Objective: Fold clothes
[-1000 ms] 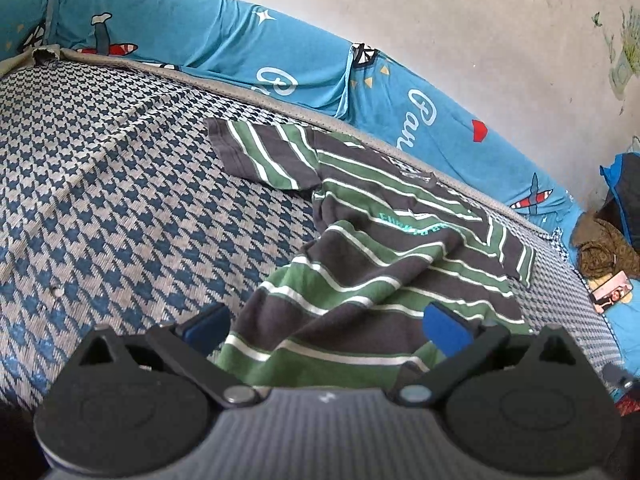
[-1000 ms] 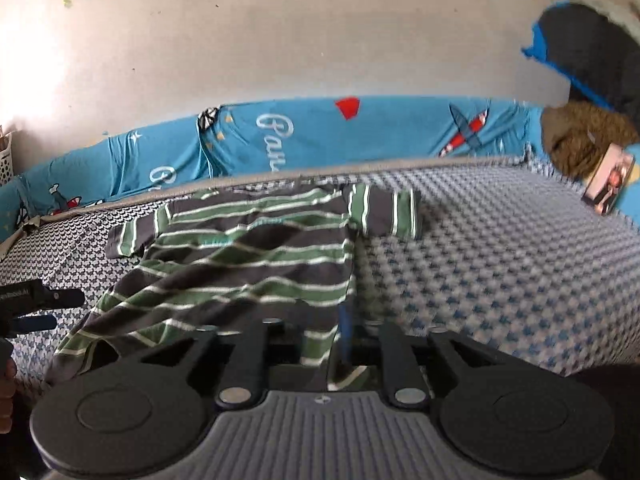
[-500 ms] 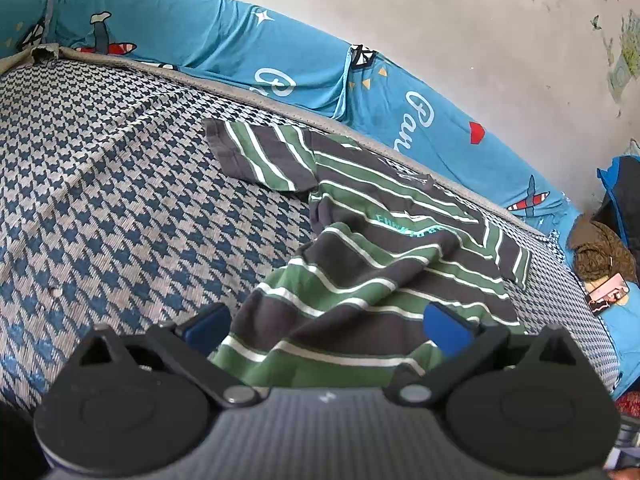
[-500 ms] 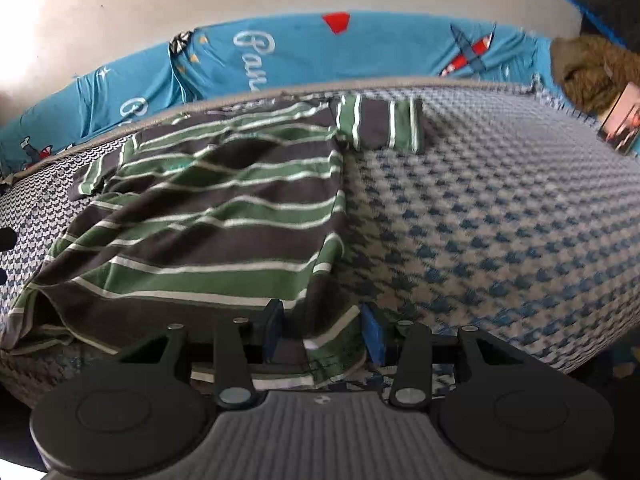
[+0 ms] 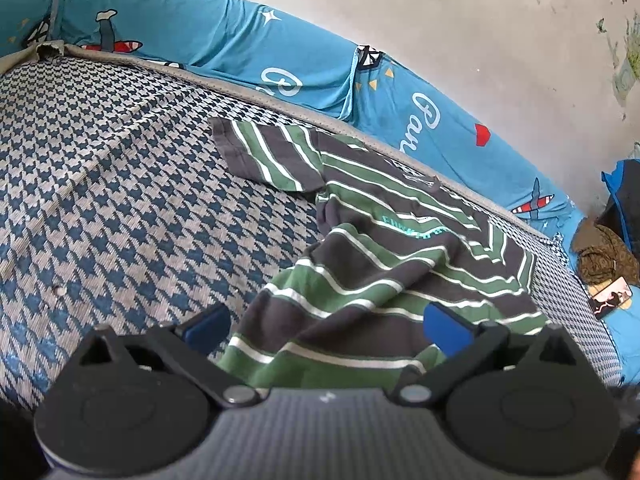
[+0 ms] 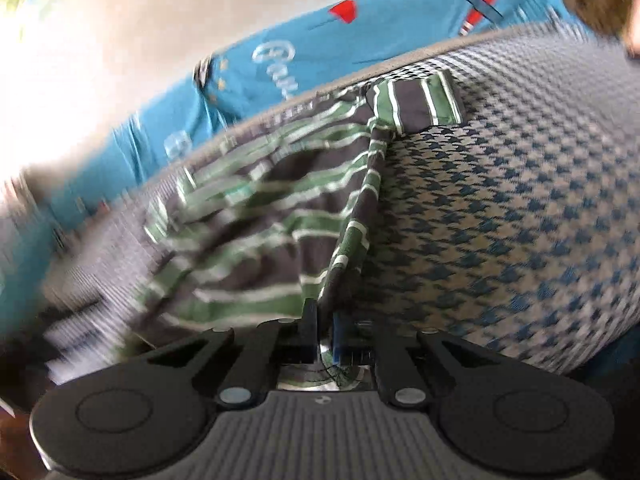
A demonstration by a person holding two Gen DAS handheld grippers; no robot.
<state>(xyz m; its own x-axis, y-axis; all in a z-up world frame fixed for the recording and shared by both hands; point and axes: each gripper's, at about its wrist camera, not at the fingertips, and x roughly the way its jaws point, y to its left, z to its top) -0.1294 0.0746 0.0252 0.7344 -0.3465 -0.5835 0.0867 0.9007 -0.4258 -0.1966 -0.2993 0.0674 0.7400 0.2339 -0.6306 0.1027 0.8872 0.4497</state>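
Note:
A grey and green striped T-shirt (image 5: 380, 248) lies spread on the blue-and-white houndstooth bed cover (image 5: 120, 200), collar toward the wall. My left gripper (image 5: 326, 326) hangs open at the shirt's near hem, with the hem's left part lying between its blue fingertips (image 5: 448, 328) but not pinched. In the blurred, tilted right wrist view, the jaws of my right gripper (image 6: 324, 320) are closing tight on the near right corner of the T-shirt (image 6: 260, 216). Fabric shows pinched between the fingers, and the shirt's right edge runs taut up from them.
A blue printed sheet (image 5: 280, 52) runs along the pale wall behind the bed. A brown heap of cloth (image 5: 604, 256) and a small card or phone (image 5: 610, 300) lie at the far right. Bare bed cover (image 6: 500, 220) stretches right of the shirt.
The right gripper moved in over the hem corner, opened around it, then shut on it and rolled, so its view now tilts. The left gripper stayed still and open.

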